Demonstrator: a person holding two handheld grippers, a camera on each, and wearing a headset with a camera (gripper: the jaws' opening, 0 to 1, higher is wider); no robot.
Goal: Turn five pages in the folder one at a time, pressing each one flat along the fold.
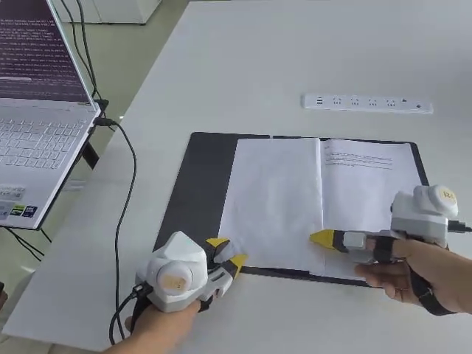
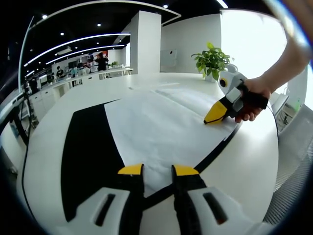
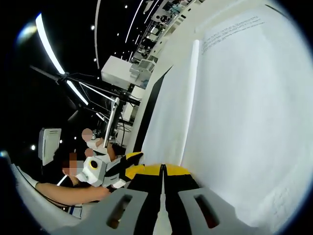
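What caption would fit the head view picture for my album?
Left hand-held gripper and right hand-held gripper pointing at an open folder on a white table.

Head view: I look forward and down from above the near edge of the surface, with the open folder mid-frame and a laptop at far left.
Left gripper view: I sit low at the folder's near edge, facing across its pages toward a potted plant.
Right gripper view: rolled hard, I am very close over the right-hand page, facing leftward across the fold.
Shared: I see the folder in all three; the left gripper view catches the right hand-held gripper, and the right gripper view catches the left hand-held gripper.
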